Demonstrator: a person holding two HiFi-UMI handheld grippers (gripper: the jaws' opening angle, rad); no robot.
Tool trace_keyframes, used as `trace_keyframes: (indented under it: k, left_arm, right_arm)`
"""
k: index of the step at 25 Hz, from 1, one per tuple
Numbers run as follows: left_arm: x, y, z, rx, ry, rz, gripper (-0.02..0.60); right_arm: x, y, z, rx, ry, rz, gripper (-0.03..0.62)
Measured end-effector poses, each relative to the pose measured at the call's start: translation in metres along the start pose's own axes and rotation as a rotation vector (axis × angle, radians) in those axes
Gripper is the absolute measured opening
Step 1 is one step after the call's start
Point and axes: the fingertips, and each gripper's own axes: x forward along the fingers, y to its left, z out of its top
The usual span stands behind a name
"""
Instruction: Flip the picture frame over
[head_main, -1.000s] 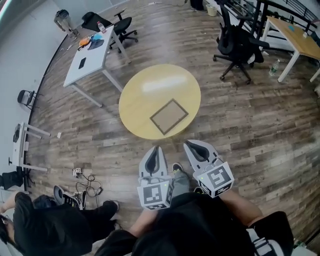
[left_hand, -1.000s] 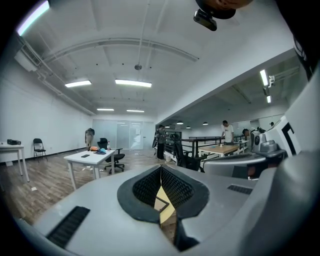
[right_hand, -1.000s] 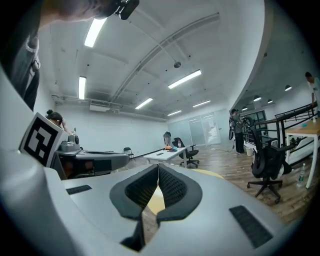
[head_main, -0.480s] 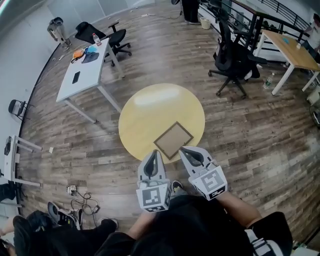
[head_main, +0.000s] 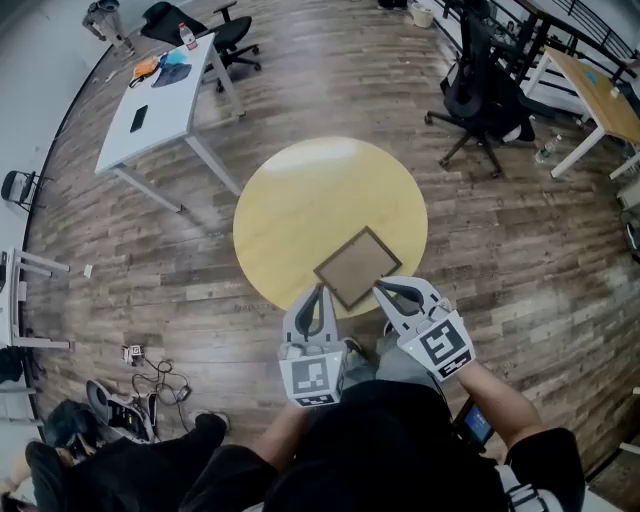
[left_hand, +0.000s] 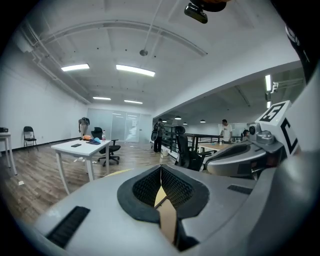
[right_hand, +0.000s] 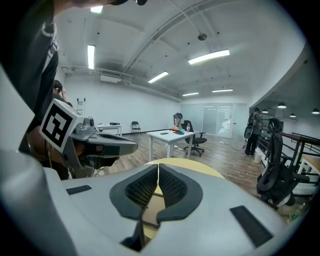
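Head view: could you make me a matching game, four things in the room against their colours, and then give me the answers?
Things:
1. picture frame
2. round table
3. rectangular table at the upper left
4. office chair at the upper right

Colours:
A. white
B. black
C. yellow
D. brown

Pairs: 1-D, 2-C, 3-A, 4-B

The round table (head_main: 300, 210) was pale yellow. The picture frame (head_main: 352, 266) showed a tan panel inside a dark border. The left gripper (head_main: 318, 292) and right gripper (head_main: 385, 288) were grey, bearing black-and-white square markers.
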Motion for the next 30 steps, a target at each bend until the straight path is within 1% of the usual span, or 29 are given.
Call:
trace_keyframes:
  k: [3,5,10,13,14,15,16,18,22,25,30]
  left_arm:
    - [0.023,0.008,-0.020,-0.002,0.040,0.008,0.023]
    - [0.034,0.018,-0.039,-0.011,0.067,0.020,0.023]
    - [0.042,0.050,-0.103,-0.038,0.166,0.076,0.023]
    - [0.042,0.060,-0.141,-0.060,0.214,0.091,0.023]
    - [0.042,0.062,-0.153,-0.068,0.230,0.092,0.023]
    - [0.041,0.063,-0.164,-0.077,0.244,0.093,0.023]
    - [0.040,0.064,-0.174,-0.085,0.255,0.092,0.023]
    - [0.038,0.064,-0.189,-0.091,0.270,0.082,0.023]
    - [0.037,0.064,-0.210,-0.096,0.297,0.079,0.023]
    - [0.040,0.065,-0.219,-0.108,0.312,0.079,0.023]
    - [0.038,0.064,-0.222,-0.120,0.310,0.074,0.023]
  right_arm:
    - [0.020,-0.018,-0.020,-0.030,0.044,0.026,0.020]
    - [0.037,-0.019,-0.043,-0.052,0.086,0.059,0.021]
    - [0.083,0.014,-0.122,-0.136,0.234,0.189,0.023]
    - [0.104,0.041,-0.169,-0.191,0.301,0.280,0.027]
    - [0.110,0.050,-0.185,-0.208,0.329,0.313,0.060]
    - [0.114,0.059,-0.200,-0.228,0.356,0.342,0.127]
    - [0.118,0.065,-0.213,-0.253,0.377,0.362,0.144]
    - [0.124,0.075,-0.236,-0.316,0.411,0.381,0.157]
    - [0.137,0.084,-0.269,-0.475,0.470,0.405,0.224]
    - [0.146,0.085,-0.278,-0.576,0.483,0.400,0.242]
    - [0.156,0.089,-0.288,-0.729,0.493,0.366,0.245]
